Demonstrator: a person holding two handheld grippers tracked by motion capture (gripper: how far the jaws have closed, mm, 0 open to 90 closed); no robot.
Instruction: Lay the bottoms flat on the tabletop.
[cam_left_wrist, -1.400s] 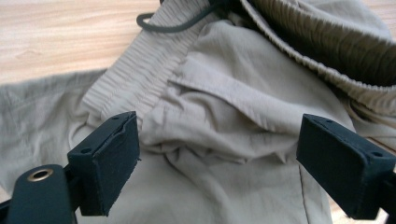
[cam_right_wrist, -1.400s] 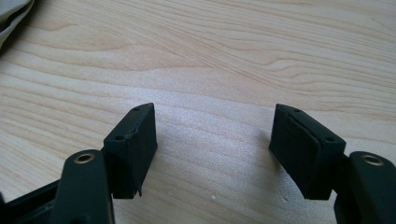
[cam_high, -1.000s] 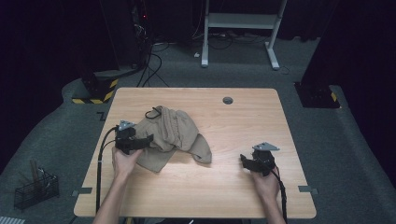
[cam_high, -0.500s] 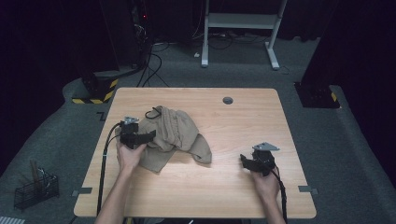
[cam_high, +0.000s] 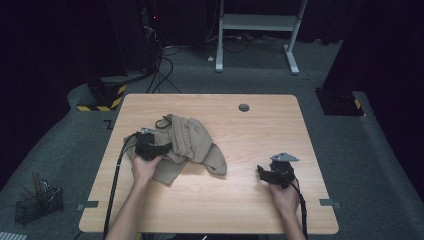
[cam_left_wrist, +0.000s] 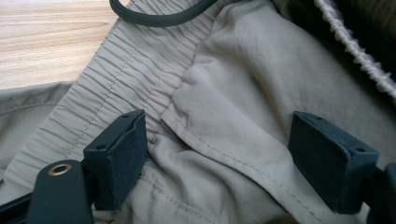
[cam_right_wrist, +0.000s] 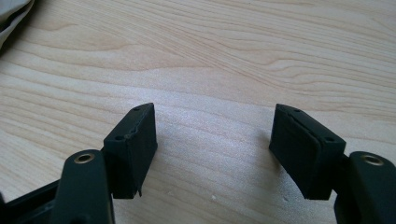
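Compared with a second ago, the left gripper (cam_high: 162, 148) has come forward and lower onto the beige trousers (cam_high: 192, 145), while the right gripper (cam_high: 264, 171) has kept its place on the bare wood. The trousers lie crumpled on the left half of the table (cam_high: 260, 125), with a dark drawstring (cam_left_wrist: 159, 18) near the waistband (cam_left_wrist: 121, 70). In the left gripper view the jaws stand wide and have just been closing a little; a fold of cloth beside the waistband lies between them, and the left pad touches it, but the pads do not yet pinch it. The right gripper (cam_right_wrist: 212, 149) is open too, with nothing between its jaws, well apart from the cloth. I judge the work is at its beginning: no hold is made, and the trousers are not yet spread or folded. Closing on the fold seems the next step.
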